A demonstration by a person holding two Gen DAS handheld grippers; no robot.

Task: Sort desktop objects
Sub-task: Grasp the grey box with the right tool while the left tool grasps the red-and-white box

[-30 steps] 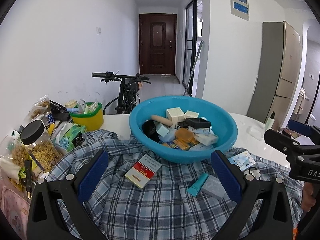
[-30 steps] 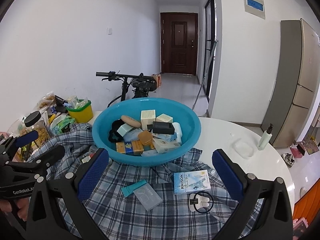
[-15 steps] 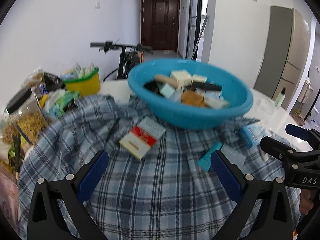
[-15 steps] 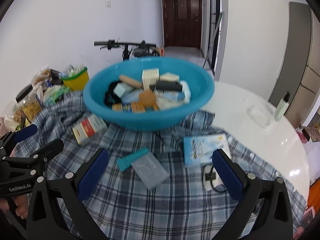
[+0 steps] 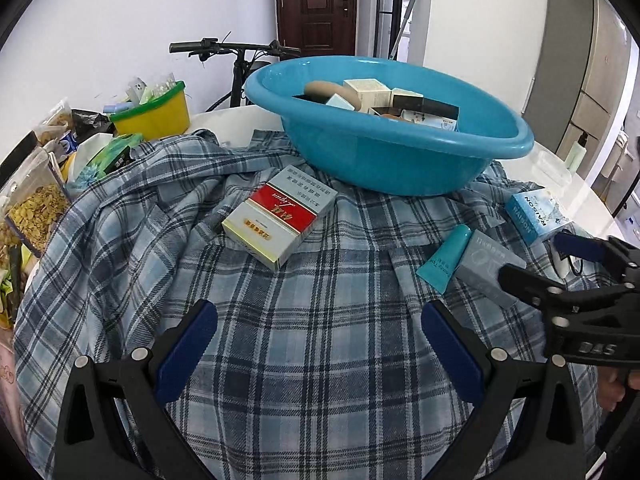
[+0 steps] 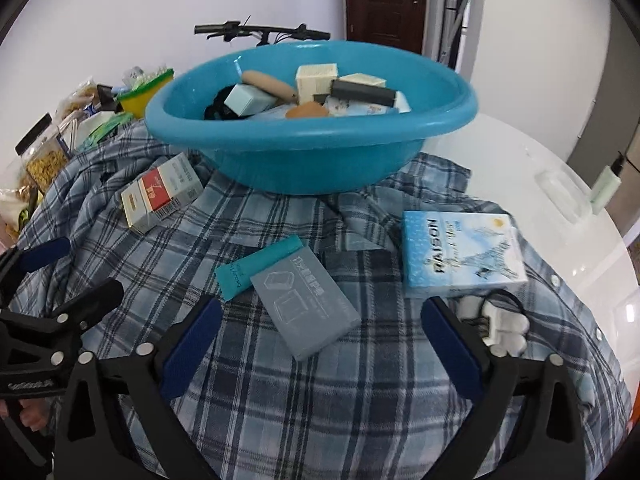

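Observation:
A blue basin (image 5: pixel 384 152) full of small boxes stands on a plaid shirt (image 5: pixel 304 360). On the shirt lie a red-and-white box (image 5: pixel 280 220), a teal tube (image 6: pixel 256 268), a grey box (image 6: pixel 308 304), a light blue box (image 6: pixel 460 256) and a white charger with its cable (image 6: pixel 496 320). My left gripper (image 5: pixel 320 344) is open over bare shirt, just short of the red-and-white box. My right gripper (image 6: pixel 322 344) points down at the grey box. Its jaws are closing, and the box's near end lies between the fingertips, untouched by the pads.
A yellow tub with a green rim (image 5: pixel 156 114) and a jar of snacks (image 5: pixel 32 204) crowd the table's left side. A pale bottle (image 6: pixel 606 184) and a clear dish (image 6: pixel 560 192) sit on the white table (image 6: pixel 520 152) to the right. A bicycle (image 5: pixel 236 52) stands behind.
Both grippers have dropped and tipped down toward the shirt, so the loose items now lie close below them. The right gripper has closed in on the grey box.

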